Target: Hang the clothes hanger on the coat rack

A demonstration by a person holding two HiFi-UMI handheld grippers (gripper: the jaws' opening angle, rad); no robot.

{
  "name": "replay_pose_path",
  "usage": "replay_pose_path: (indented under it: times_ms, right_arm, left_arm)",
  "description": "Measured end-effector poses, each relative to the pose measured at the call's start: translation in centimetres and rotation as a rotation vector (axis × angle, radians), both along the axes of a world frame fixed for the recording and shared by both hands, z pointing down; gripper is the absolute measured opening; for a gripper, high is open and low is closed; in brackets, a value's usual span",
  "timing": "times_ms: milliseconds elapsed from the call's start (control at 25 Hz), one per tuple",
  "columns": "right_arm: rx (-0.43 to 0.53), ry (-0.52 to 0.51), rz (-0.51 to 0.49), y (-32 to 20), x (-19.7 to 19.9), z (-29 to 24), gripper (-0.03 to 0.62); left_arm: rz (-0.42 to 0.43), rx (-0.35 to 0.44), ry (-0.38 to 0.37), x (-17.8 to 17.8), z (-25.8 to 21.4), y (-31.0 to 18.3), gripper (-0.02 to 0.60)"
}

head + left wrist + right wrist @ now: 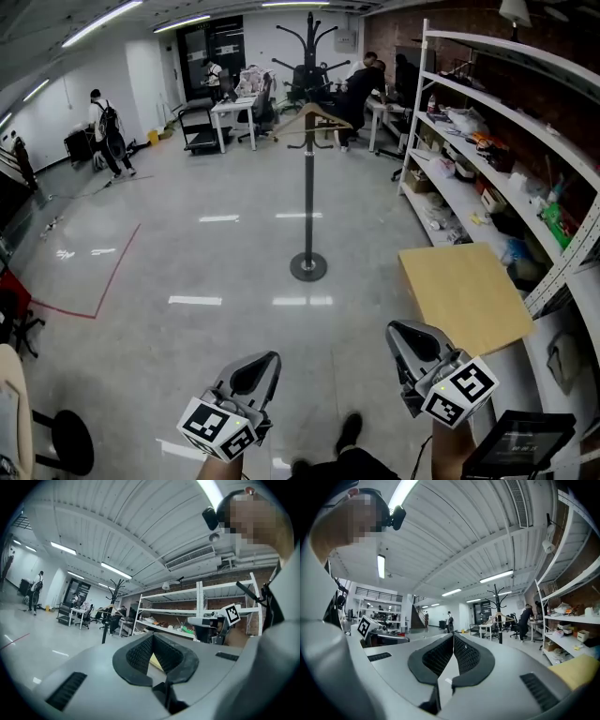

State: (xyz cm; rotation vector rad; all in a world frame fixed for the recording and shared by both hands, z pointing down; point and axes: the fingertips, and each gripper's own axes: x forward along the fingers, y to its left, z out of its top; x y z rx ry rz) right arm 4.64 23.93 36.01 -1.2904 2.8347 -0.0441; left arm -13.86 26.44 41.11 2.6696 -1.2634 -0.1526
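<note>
A black coat rack [308, 192] stands on a round base in the middle of the floor, a few steps ahead. A wooden clothes hanger [316, 116] hangs on it near the top. The rack [115, 588] and hanger [110, 610] show far off in the left gripper view, and the rack [499, 597] and hanger [498, 617] also in the right gripper view. My left gripper [268, 360] and right gripper [395, 331] are held low near my body, well short of the rack. Both are shut with nothing between the jaws.
White shelving [487, 141] full of items runs along the right wall. A tan tabletop [464, 292] stands just ahead on the right. Desks and several people are at the far end. A red tape line [112, 277] marks the floor on the left.
</note>
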Motion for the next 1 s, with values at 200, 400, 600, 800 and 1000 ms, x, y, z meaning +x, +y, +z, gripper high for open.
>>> replay_pose_path:
  times_ms: [200, 400, 600, 800, 1000]
  right_arm:
    - [-0.006, 0.033, 0.039, 4.5, 0.5, -0.2, 0.008]
    - [0.016, 0.015, 0.042, 7.0, 2.2, -1.1, 0.008]
    - [0.007, 0.023, 0.003, 9.5, 6.2, -1.1, 0.008]
    - [0.021, 0.016, -0.001, 9.6, 9.8, -1.5, 0.008]
    - [0.008, 0.008, 0.006, 10.1, 10.9, -0.9, 0.006]
  left_arm:
    - [0.026, 0.009, 0.021, -0.1, -0.4, 3.0, 0.000]
    - [0.021, 0.036, -0.001, 1.3, -2.1, 5.8, 0.000]
    - [-0.002, 0.014, -0.040, 6.0, -2.7, 9.0, 0.000]
    - [-0.033, 0.016, -0.075, 9.9, -3.2, 10.4, 0.000]
    - [-0.052, 0.008, -0.076, 10.9, -3.1, 11.6, 0.000]
